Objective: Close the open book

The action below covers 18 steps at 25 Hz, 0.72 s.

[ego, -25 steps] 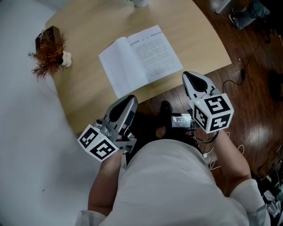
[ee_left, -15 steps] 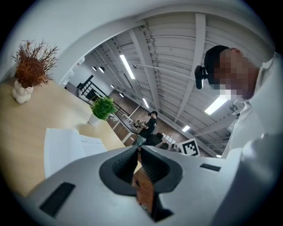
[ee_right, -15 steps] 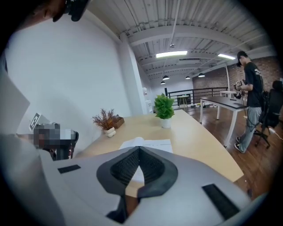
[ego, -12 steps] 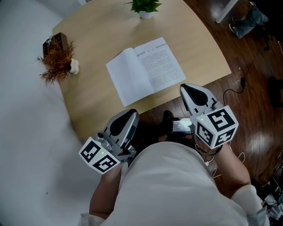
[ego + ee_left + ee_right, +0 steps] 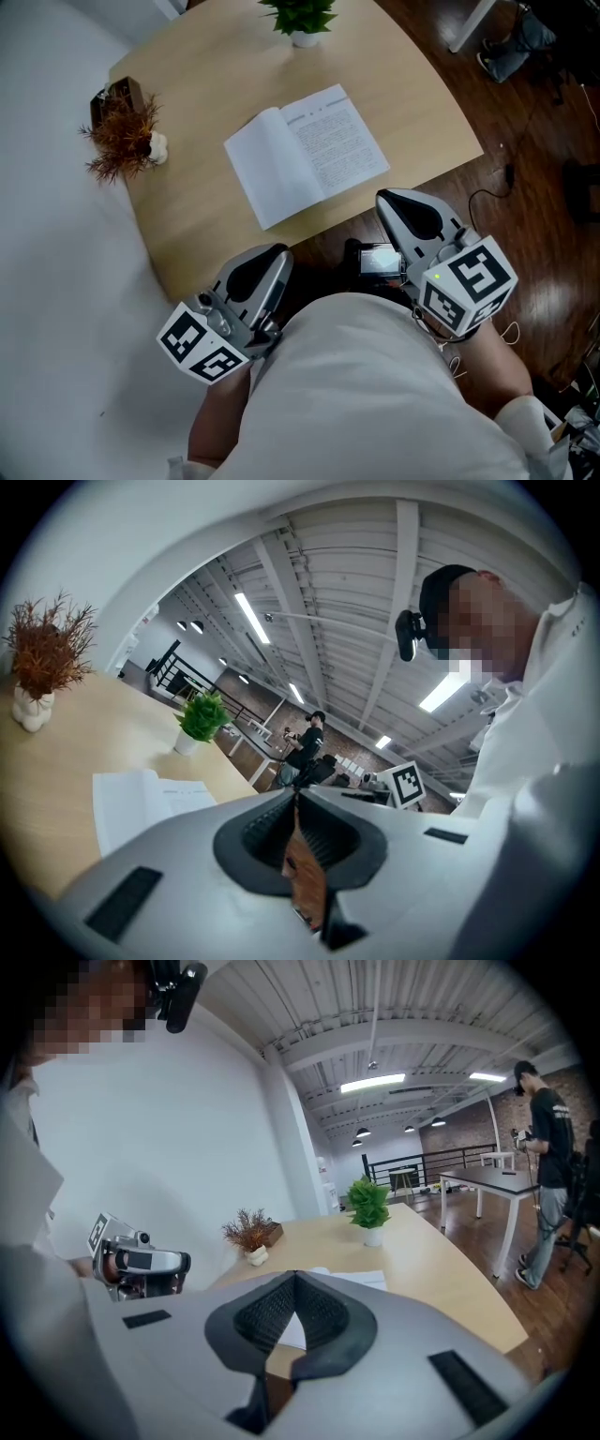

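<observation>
An open white book (image 5: 305,153) lies flat on the wooden table (image 5: 197,225), its printed page on the right. Both grippers hang off the table's near edge, in front of the person's body. My left gripper (image 5: 277,251) is shut and empty, short of the book's near left corner. My right gripper (image 5: 386,197) is shut and empty too, just off the table edge by the book's near right corner. The left gripper view shows the book (image 5: 141,803) beyond the closed jaws (image 5: 295,794). In the right gripper view a strip of the book (image 5: 361,1281) shows behind the closed jaws (image 5: 293,1276).
A small green potted plant (image 5: 300,17) stands at the table's far edge. A dried reddish plant in a white pot (image 5: 122,131) sits at the table's left corner next to a dark box. A white wall is on the left, and dark wood floor with cables (image 5: 506,178) on the right.
Both grippers have risen toward the camera and sit a little nearer the person's body. The book has not moved. The head view has tilted, bringing the green plant into sight.
</observation>
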Tool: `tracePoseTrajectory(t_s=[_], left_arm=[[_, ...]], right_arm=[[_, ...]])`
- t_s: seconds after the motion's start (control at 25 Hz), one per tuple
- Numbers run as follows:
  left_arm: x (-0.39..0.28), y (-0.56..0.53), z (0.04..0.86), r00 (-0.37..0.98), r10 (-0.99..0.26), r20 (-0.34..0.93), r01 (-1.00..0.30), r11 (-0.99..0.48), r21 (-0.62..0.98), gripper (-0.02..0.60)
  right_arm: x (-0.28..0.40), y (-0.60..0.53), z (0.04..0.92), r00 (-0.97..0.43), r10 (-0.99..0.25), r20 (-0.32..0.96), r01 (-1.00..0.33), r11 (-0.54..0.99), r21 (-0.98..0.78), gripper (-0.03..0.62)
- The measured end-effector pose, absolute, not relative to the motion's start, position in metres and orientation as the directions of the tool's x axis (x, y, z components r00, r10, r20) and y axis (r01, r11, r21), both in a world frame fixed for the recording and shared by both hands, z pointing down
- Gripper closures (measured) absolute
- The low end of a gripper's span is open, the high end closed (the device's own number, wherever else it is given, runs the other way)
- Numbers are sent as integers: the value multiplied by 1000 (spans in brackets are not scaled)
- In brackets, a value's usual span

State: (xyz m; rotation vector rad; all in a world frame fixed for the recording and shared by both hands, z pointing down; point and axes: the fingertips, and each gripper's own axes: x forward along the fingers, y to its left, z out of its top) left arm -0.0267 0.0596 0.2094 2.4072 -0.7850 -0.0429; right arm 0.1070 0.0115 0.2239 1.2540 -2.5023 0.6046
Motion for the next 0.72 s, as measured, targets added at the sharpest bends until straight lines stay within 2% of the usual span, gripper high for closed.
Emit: tracePoseTrajectory(t_s=[0.72], left_arm=[[-13,75,199,866,-481,137,-476,-711,517,583]], right_arm=[[107,22,196,-584,-725,366,-811,542,-220,592]])
